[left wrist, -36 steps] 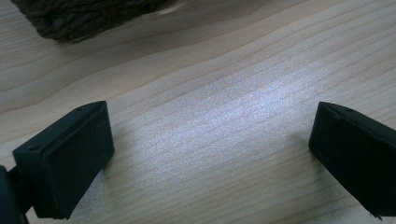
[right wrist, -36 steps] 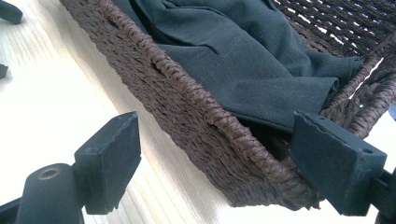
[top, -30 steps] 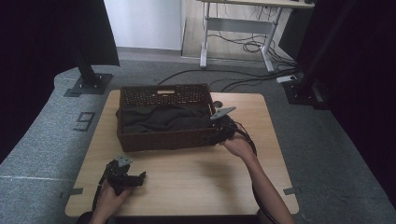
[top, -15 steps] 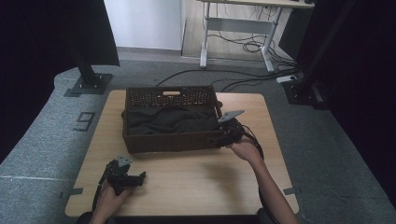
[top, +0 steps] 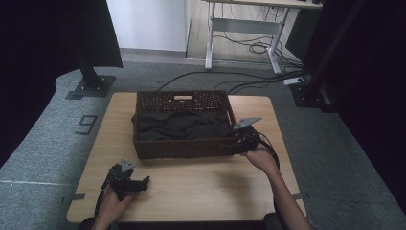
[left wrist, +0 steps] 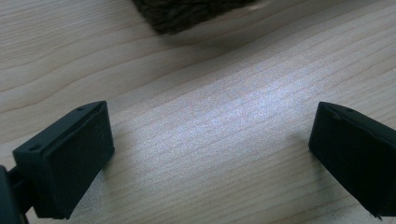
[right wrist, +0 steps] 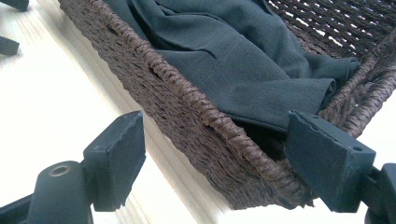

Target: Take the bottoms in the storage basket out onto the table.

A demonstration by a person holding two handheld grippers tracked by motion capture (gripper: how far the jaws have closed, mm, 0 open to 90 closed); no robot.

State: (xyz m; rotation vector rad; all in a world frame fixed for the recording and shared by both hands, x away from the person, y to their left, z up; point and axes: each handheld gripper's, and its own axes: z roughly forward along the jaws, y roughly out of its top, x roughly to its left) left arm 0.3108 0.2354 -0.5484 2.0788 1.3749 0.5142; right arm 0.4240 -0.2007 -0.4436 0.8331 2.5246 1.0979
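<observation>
Woven brown basket – sits on the wooden table, toward its far half, dark cloth bundled inside. Right gripper – at the basket's near right corner; jaws apart, one outside the front wall and one over the inside, rim between them, pads not pressing. Left gripper – low over bare tabletop near the front left edge, well apart from the basket; jaws wide, nothing between.

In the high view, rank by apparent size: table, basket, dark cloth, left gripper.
1. table
2. basket
3. dark cloth, lying inside the basket
4. left gripper, smallest though nearest the camera
</observation>
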